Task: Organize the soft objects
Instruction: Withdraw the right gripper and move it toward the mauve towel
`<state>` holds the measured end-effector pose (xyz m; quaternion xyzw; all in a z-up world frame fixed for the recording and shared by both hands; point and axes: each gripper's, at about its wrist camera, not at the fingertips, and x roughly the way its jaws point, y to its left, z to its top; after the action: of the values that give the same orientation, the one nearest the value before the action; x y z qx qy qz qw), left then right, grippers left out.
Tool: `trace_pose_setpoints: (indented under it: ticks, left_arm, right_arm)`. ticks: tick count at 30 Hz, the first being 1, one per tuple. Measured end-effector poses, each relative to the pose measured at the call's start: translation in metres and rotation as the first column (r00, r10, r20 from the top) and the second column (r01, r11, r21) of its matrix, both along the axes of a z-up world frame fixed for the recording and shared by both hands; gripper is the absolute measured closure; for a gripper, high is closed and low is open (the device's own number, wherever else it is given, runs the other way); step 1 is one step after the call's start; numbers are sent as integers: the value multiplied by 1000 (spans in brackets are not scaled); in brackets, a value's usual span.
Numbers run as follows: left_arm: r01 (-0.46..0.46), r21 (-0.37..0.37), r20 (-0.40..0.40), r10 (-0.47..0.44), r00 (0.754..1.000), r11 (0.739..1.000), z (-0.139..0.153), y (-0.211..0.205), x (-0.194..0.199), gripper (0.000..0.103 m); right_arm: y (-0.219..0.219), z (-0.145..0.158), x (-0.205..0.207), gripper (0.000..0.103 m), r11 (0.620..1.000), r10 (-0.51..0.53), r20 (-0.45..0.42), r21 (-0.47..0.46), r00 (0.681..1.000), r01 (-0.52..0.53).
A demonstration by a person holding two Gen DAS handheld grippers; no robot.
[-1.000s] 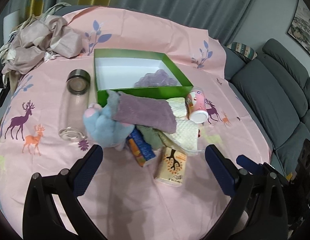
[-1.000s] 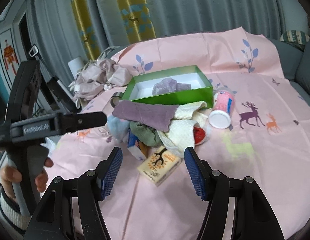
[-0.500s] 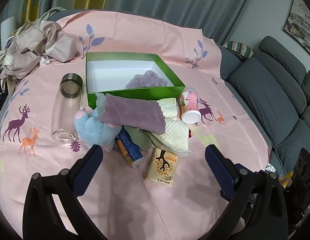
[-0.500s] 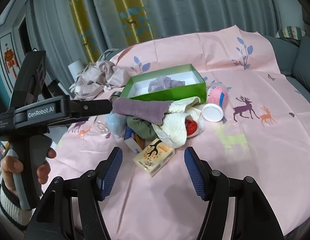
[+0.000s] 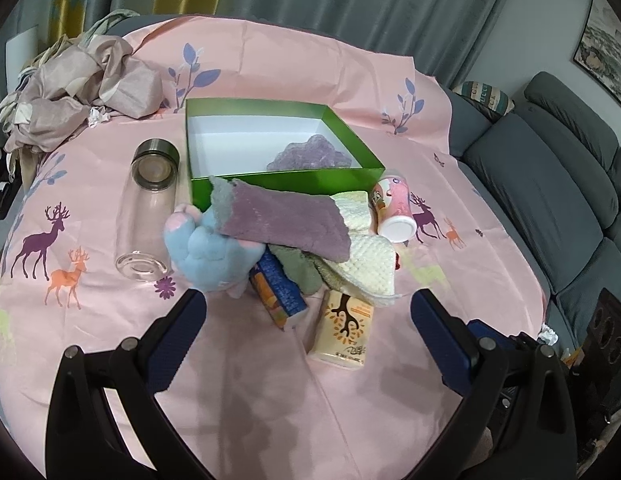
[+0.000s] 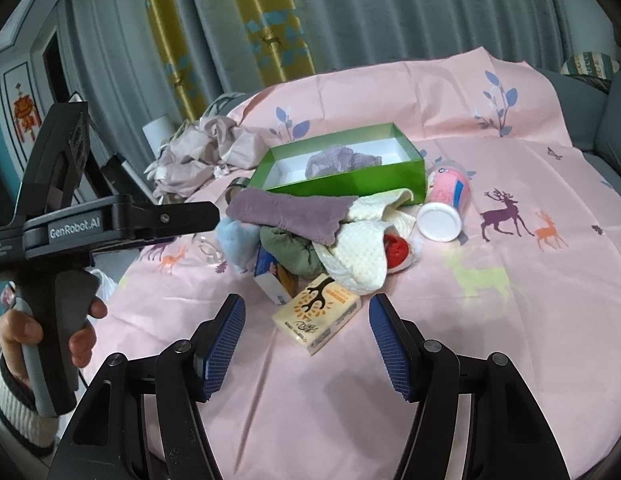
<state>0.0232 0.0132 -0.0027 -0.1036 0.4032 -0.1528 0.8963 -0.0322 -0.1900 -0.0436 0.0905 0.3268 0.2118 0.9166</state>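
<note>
The left gripper [image 5: 308,320] hangs over the near edge of the table [image 5: 270,400], its blue-padded jaws spread wide with nothing between them; the right gripper [image 6: 302,330] hovers over the same near edge, jaws also apart and empty, its pads on either side of the view toward a tissue pack [image 6: 316,316] that lies flat on the pink deer-print cloth [image 6: 510,320] just ahead of it. In the right wrist view a hand [image 6: 50,332] in a knitted cuff grips the handle of the left gripper at the left side of the picture. Past the tissue pack sits a heap in the middle of the table: a blue and orange carton [image 5: 276,290] leaning under a light blue plush toy [image 5: 208,254], a green cloth [image 5: 298,272], a cream waffle towel [image 5: 368,266] with something red [image 6: 396,250] showing beneath it, and a purple towel [image 5: 286,222] draped across the top. Touching the far side of the heap stands an open green box [image 5: 282,184] with a white inside, and a crumpled lilac cloth [image 5: 310,156] lies in its right near corner. A clear glass jar [image 5: 148,216] lies on its side left of the box, and a pink cup [image 5: 394,210] with a white lid lies tipped over at the box's right near corner. A bundle of beige fabric [image 5: 70,100] is piled at the far left edge of the table, and a grey sofa [image 5: 550,184] stands off the right edge.
</note>
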Motion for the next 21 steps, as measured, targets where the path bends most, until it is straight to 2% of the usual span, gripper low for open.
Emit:
trace_pose_setpoints:
  ticks: [9,13,21]
  left_arm:
    - [-78,2,27,78,997,997,4,27,5,1]
    - [-114,-18,9,114,993,993,-2,43,10,1]
    - [-125,-16,37,125,991,992,-11,51,29,3]
  right_arm:
    - [2,-11,24,38,1000,26,-23,18,999,-25]
    - [-1,-17,40,38,999,21,-30,40,999,-19]
    - [3,-26,74,38,997,39,-45,67,998,-36]
